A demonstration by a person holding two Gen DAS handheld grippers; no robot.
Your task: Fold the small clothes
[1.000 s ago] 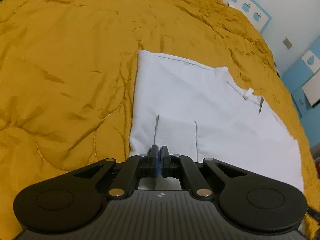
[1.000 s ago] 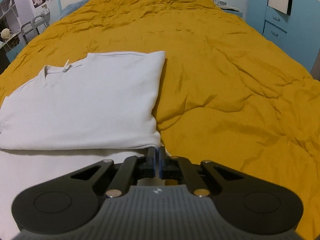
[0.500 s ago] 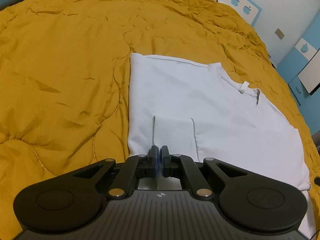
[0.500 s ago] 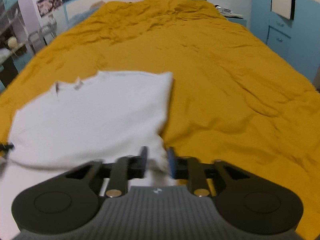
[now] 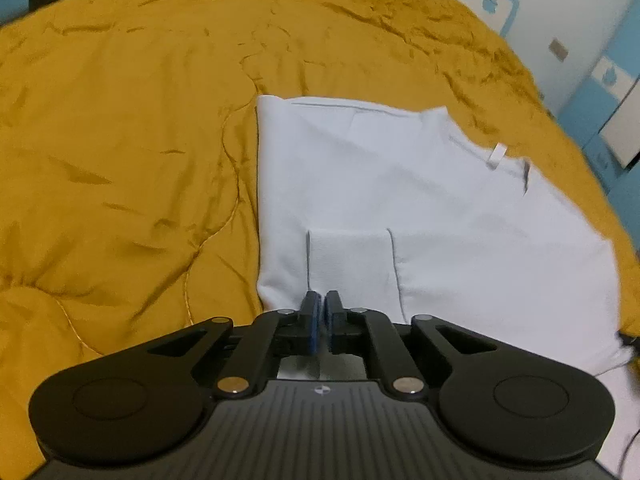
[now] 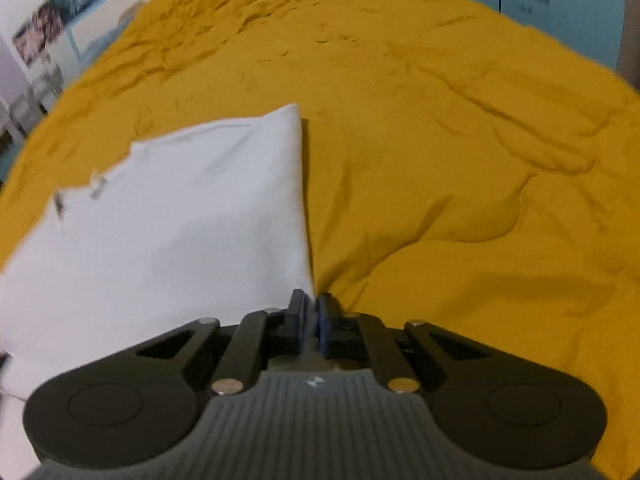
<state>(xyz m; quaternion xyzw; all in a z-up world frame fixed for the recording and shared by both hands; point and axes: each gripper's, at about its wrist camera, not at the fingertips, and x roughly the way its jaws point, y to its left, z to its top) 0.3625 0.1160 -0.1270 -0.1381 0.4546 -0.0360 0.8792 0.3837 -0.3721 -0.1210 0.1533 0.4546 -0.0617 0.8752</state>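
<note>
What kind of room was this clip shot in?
Most likely a bedroom: a white shirt lies on a bed's mustard quilt, with blue cabinets and wall pictures beyond.

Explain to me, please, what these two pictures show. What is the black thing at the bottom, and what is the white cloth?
Each picture comes from a camera mounted on a hand-held, two-finger gripper; a person holds one in each hand. The black part is the gripper itself. The left gripper sits at the near edge of a white folded garment on a yellow quilt; its jaws are opening slightly, with white cloth just ahead of them. The right gripper is shut, pinching the garment's near right corner, and the cloth runs taut from there.
</note>
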